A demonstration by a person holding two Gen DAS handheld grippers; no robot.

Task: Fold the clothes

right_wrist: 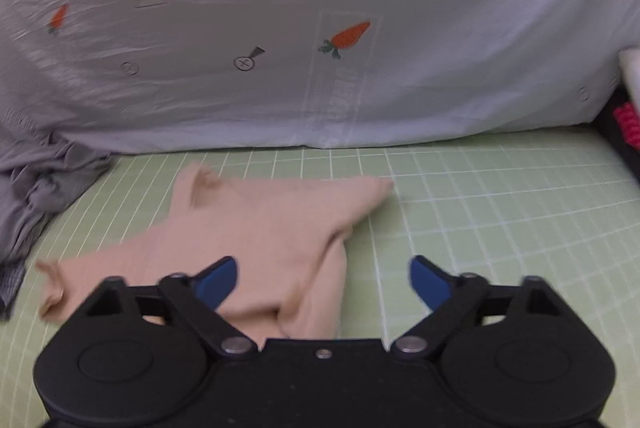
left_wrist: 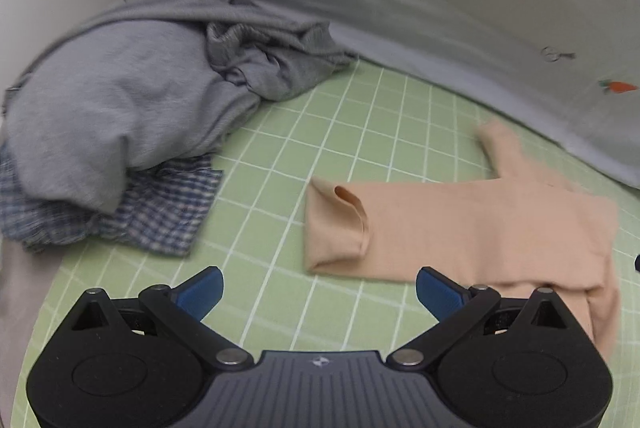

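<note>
A peach-coloured garment [left_wrist: 460, 228] lies partly folded on the green grid mat [left_wrist: 320, 132]. Its folded end with a sleeve opening points left in the left wrist view. It also shows in the right wrist view [right_wrist: 264, 236], with one sleeve stretched toward the back right. My left gripper [left_wrist: 320, 292] is open and empty, just in front of the garment's left end. My right gripper [right_wrist: 323, 282] is open and empty, over the garment's near right edge.
A heap of grey clothes [left_wrist: 120, 108] lies on a blue checked cloth [left_wrist: 160, 216] at the left. A pale sheet with carrot prints [right_wrist: 320, 48] rises behind the mat [right_wrist: 500, 208]. A dark object with red [right_wrist: 628, 124] stands at the far right.
</note>
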